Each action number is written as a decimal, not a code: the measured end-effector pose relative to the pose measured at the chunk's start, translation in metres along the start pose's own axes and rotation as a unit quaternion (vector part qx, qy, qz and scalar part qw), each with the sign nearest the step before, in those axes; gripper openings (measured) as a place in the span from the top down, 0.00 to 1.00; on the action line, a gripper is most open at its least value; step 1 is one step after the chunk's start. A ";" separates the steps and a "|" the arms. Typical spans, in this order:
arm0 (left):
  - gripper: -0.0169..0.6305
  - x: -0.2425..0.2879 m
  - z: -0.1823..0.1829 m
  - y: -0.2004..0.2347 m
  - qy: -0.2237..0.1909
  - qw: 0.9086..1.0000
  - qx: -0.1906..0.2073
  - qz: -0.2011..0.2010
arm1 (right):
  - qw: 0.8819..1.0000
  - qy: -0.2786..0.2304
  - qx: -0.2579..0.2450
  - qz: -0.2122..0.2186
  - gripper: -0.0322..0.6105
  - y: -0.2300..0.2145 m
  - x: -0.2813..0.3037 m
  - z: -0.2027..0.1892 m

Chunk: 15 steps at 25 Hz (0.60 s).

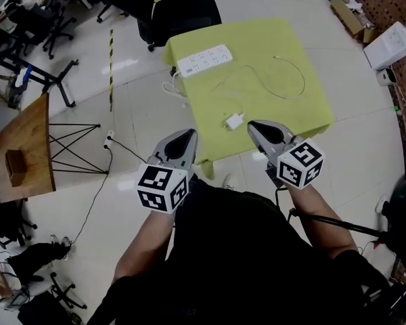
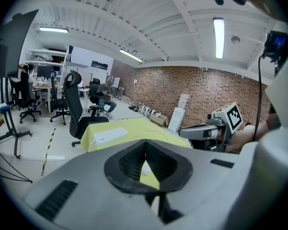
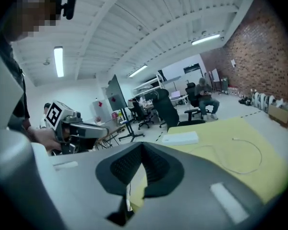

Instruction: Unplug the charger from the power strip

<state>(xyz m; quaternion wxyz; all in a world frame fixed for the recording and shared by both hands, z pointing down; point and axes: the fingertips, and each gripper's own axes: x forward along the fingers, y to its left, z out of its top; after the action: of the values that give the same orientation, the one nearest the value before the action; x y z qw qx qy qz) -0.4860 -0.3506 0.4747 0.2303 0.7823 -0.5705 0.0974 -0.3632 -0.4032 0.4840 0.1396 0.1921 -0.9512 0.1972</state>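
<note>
A white power strip (image 1: 204, 59) lies at the far left of the yellow-green table (image 1: 304, 107). The white charger (image 1: 235, 121) lies loose on the cloth near the front edge, apart from the strip, and its thin white cable (image 1: 284, 80) loops across the middle. My left gripper (image 1: 187, 133) hangs shut and empty off the table's front left corner. My right gripper (image 1: 252, 124) is shut too, with nothing in it, just right of the charger. The strip (image 2: 109, 135) shows beyond my left jaws in the left gripper view. The right gripper view shows the strip (image 3: 180, 138) and cable (image 3: 247, 159).
A black office chair (image 1: 183, 12) stands behind the table. A wooden side table (image 1: 24, 151) on a black frame is at the left, with a thin cord (image 1: 98, 181) trailing over the floor. Cardboard boxes (image 1: 348, 15) and a white box (image 1: 390, 45) sit at the far right.
</note>
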 end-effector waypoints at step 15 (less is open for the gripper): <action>0.96 -0.028 -0.006 -0.046 -0.008 1.000 0.018 -0.011 | 0.999 -0.048 0.010 -0.003 0.95 0.031 -0.035 0.010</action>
<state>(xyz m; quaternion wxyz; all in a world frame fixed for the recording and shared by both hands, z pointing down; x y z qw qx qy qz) -0.4512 -0.3126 0.4572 0.2125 0.7935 -0.5617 0.0986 -0.3472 -0.3704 0.4534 0.0924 0.2060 -0.9541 0.1969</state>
